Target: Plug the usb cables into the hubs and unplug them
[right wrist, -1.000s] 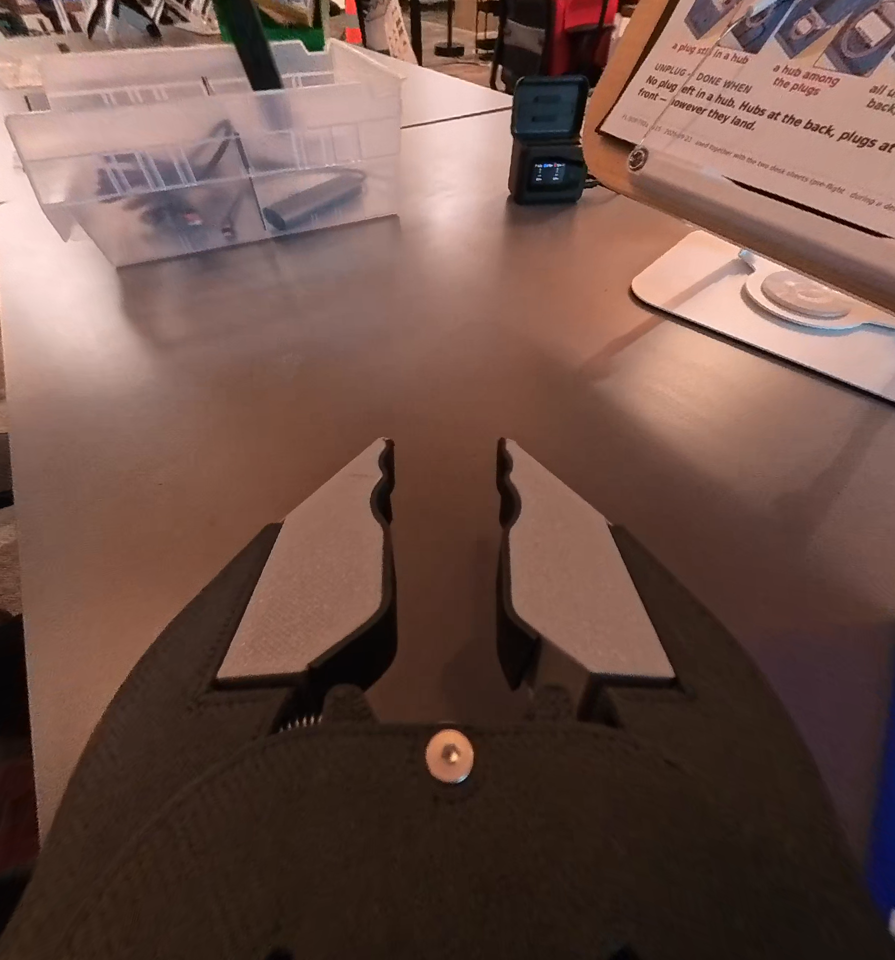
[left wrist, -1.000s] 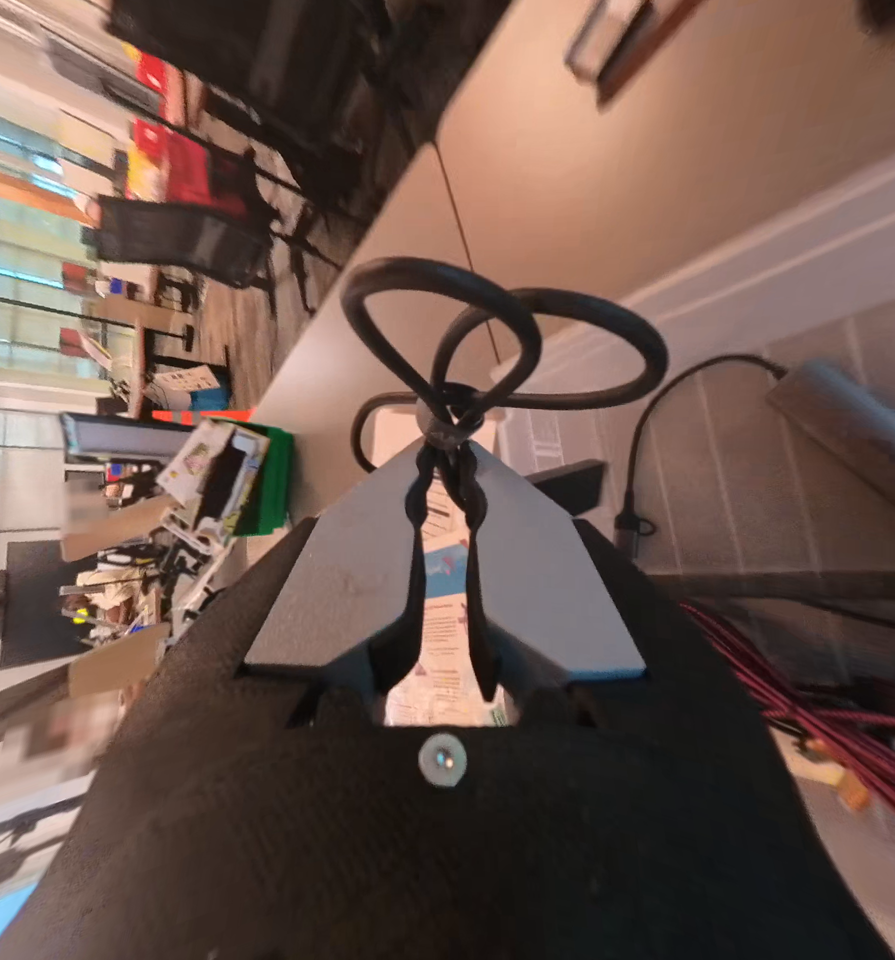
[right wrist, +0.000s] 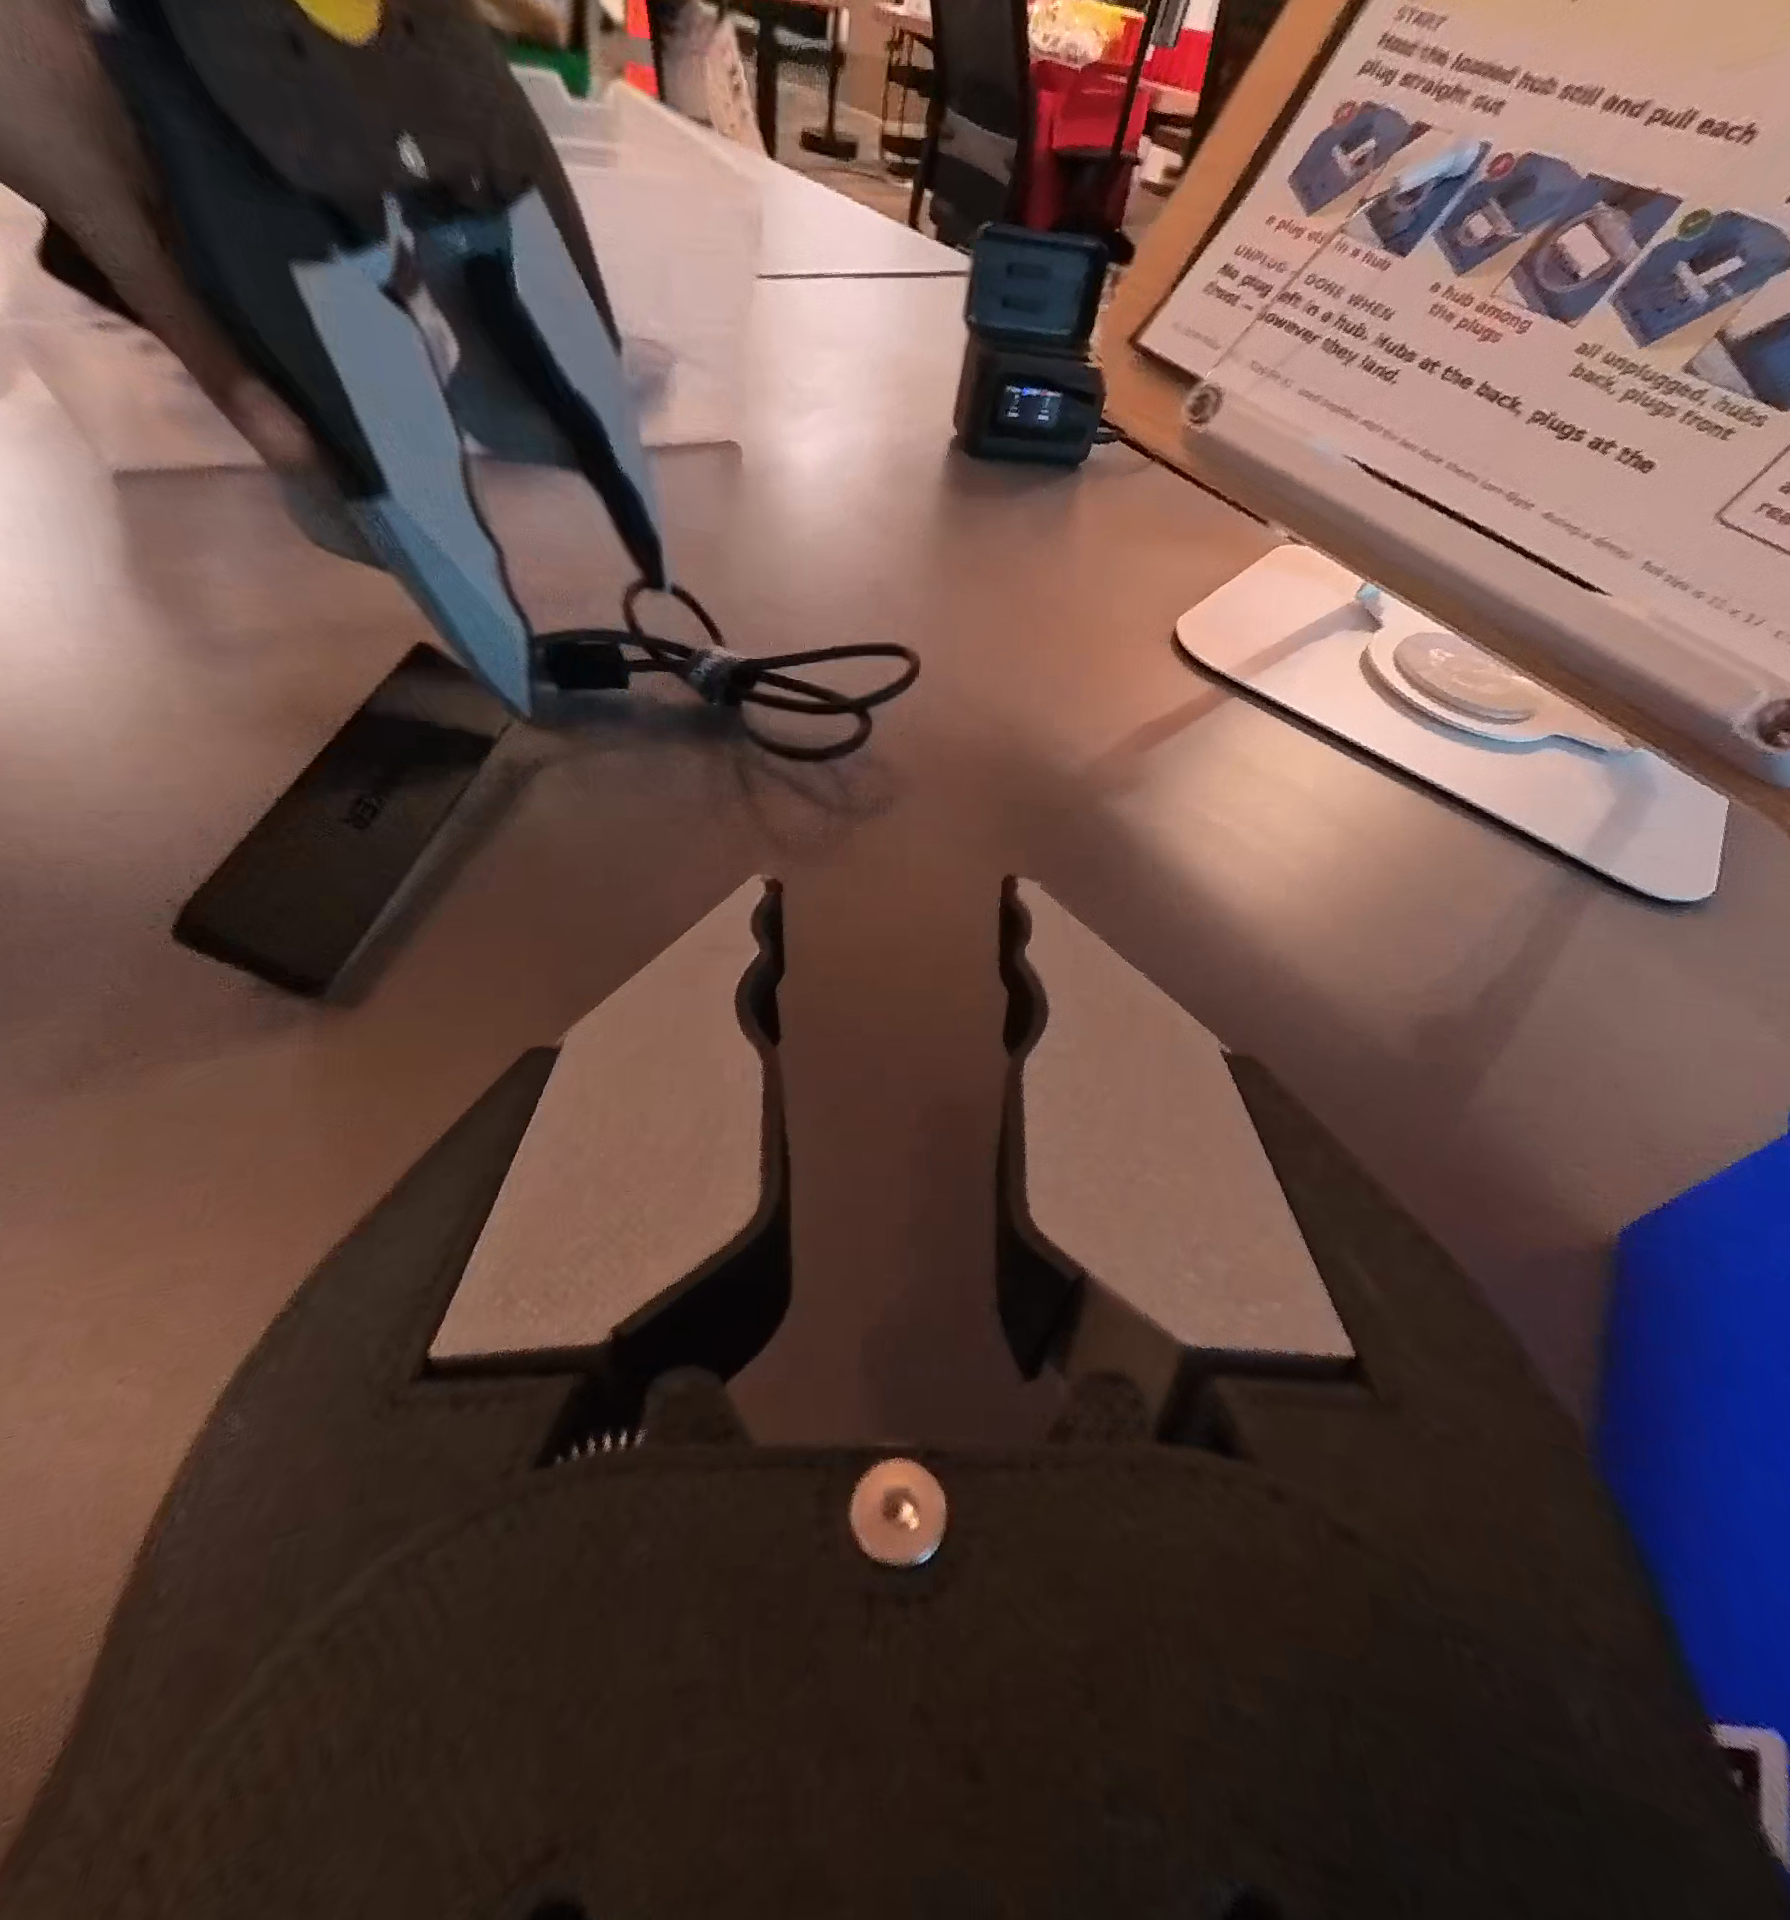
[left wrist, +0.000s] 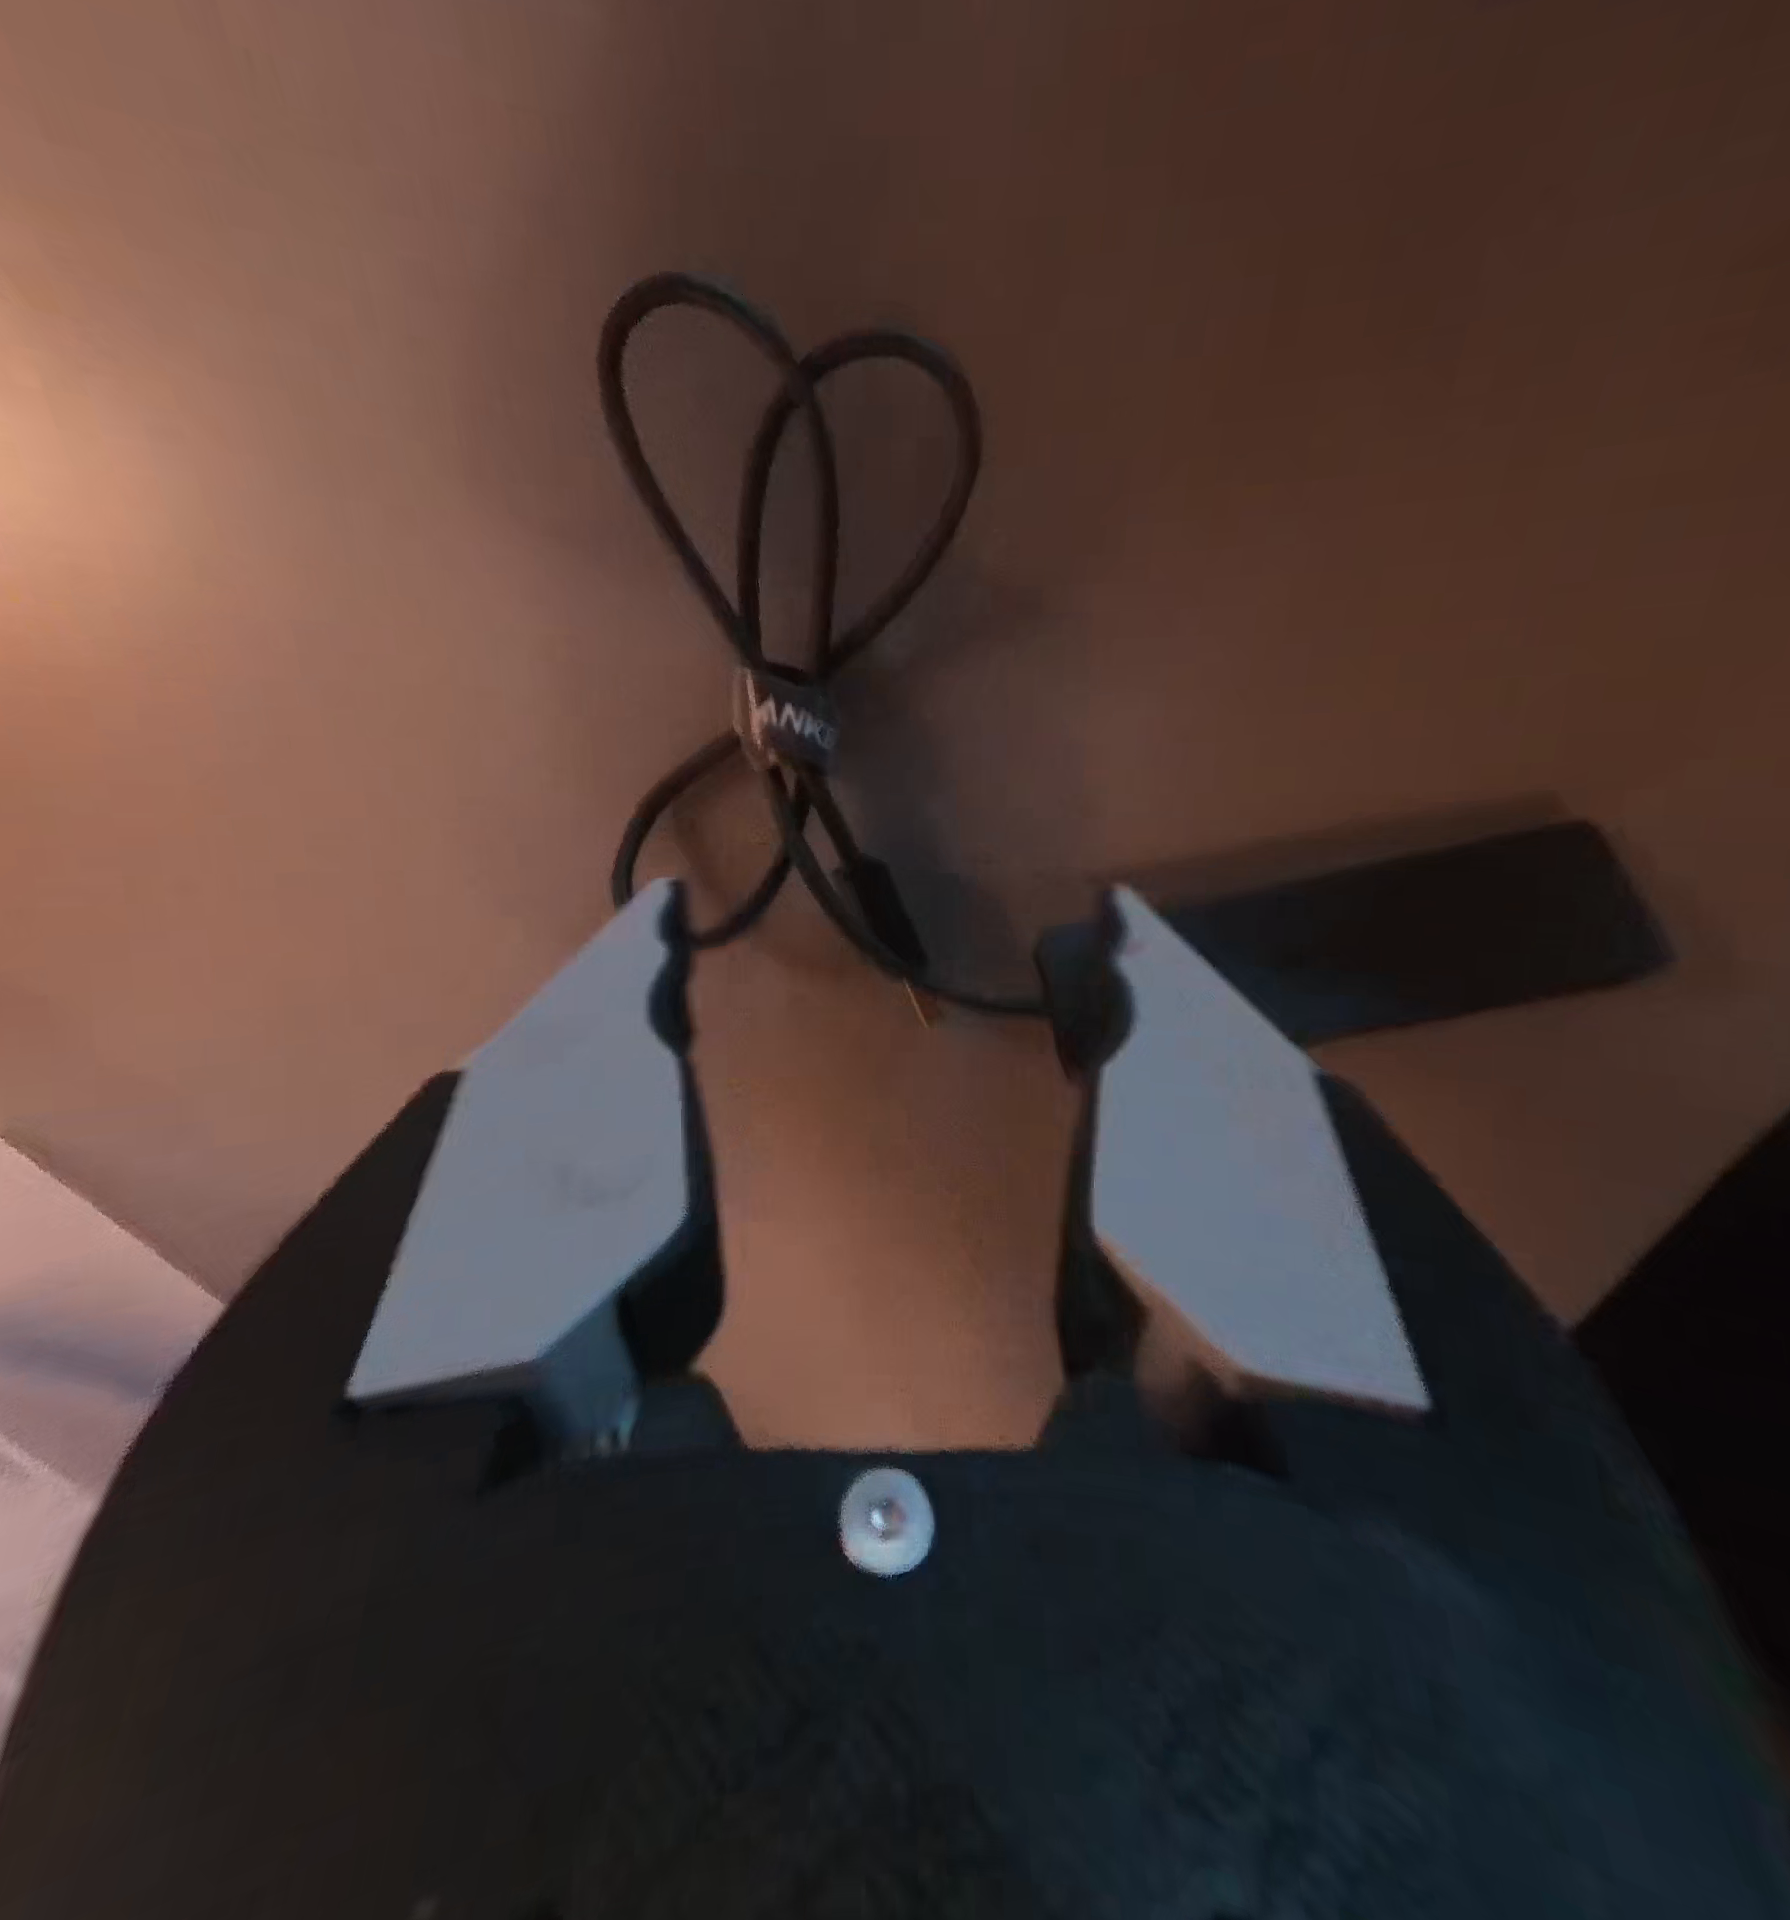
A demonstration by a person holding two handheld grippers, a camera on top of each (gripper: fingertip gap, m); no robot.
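A black USB cable [left wrist: 797, 582], coiled and tied with a dark strap, lies flat on the brown table [left wrist: 1390, 416]. My left gripper [left wrist: 893, 894] is open just above it, with the cable's near loop and plug between the fingertips. A flat black hub [left wrist: 1410, 914] lies just to its right. In the right wrist view the left gripper [right wrist: 590, 644] points down at the cable [right wrist: 787, 675], with the hub [right wrist: 351, 821] beside it. My right gripper [right wrist: 891, 883] is open and empty, low over the table, short of the cable.
An instruction board [right wrist: 1556, 291] on a white stand base [right wrist: 1473, 769] is at the right. A small black device with a lit screen [right wrist: 1031, 353] stands behind. A blue object [right wrist: 1732, 1403] is at the near right. Something white [left wrist: 29, 1351] is at my left gripper's near left.
My left gripper held the tied cable up in the air. It has come down to the table and opened, and the cable now lies on the table. The right gripper stays open.
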